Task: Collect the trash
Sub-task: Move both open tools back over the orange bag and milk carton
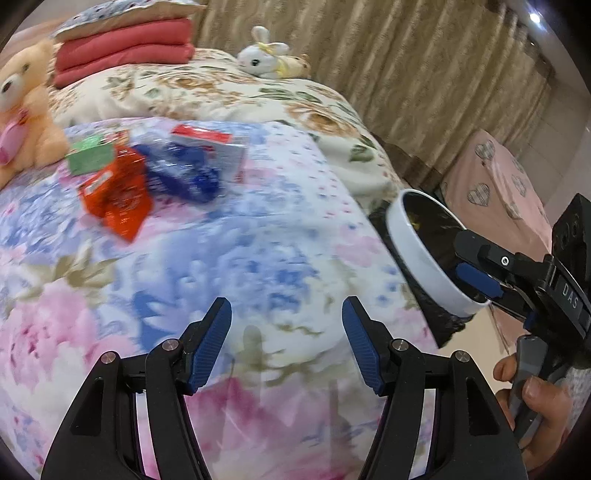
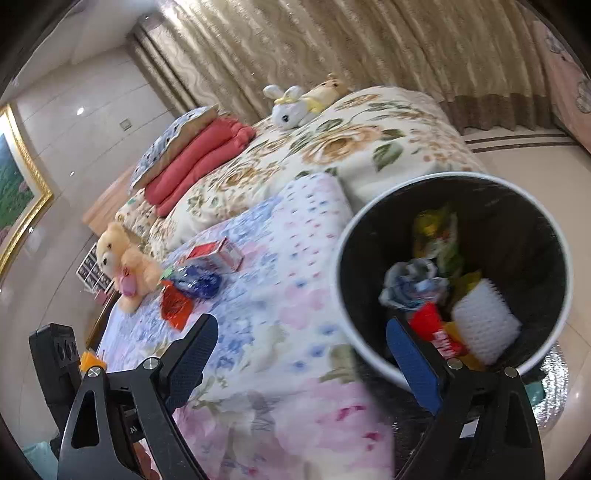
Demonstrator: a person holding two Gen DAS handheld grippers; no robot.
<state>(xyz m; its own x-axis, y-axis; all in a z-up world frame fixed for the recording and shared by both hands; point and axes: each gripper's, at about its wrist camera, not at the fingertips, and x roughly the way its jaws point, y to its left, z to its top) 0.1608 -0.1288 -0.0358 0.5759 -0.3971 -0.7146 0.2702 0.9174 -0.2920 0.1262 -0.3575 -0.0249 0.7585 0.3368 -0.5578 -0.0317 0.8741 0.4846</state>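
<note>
Both grippers hang over a flowered quilt (image 1: 258, 236) on a bed, and both are released. The left gripper (image 1: 287, 343) stands at the bottom centre of the left view, its two blue pads apart with only quilt showing between them. The right gripper (image 2: 301, 365) spans the bottom of the right view with its jaws spread wide and nothing gripped; one pad lies over the quilt, the other overlaps the near rim of the bin (image 2: 354, 332). In the left view that same gripper reaches in from the right edge above the bin, held by a hand (image 1: 535, 406) at lower right. There is one bin, white outside with a black liner, beside the bed at the right of both views; inside it lie several pieces of trash, among them a red wrapper (image 2: 437, 330), a white foam net (image 2: 484, 325), a crumpled blue-white ball (image 2: 410, 286) and yellow-green packaging (image 2: 436, 229). Four pieces remain on the quilt, clustered at upper left of the left view: a green packet (image 1: 90, 158), an orange-red wrapper (image 1: 118, 192), a blue plastic bag (image 1: 184, 173) and a red-and-white box (image 1: 218, 147). Three soft toys sit on the bed: a bear (image 1: 26, 110) beside the cluster, and a white rabbit (image 1: 264, 55) touching a tan toy (image 2: 325, 92) further back. Folded red blankets (image 1: 122, 51) lie under one pillow (image 1: 122, 14) at the top.
</note>
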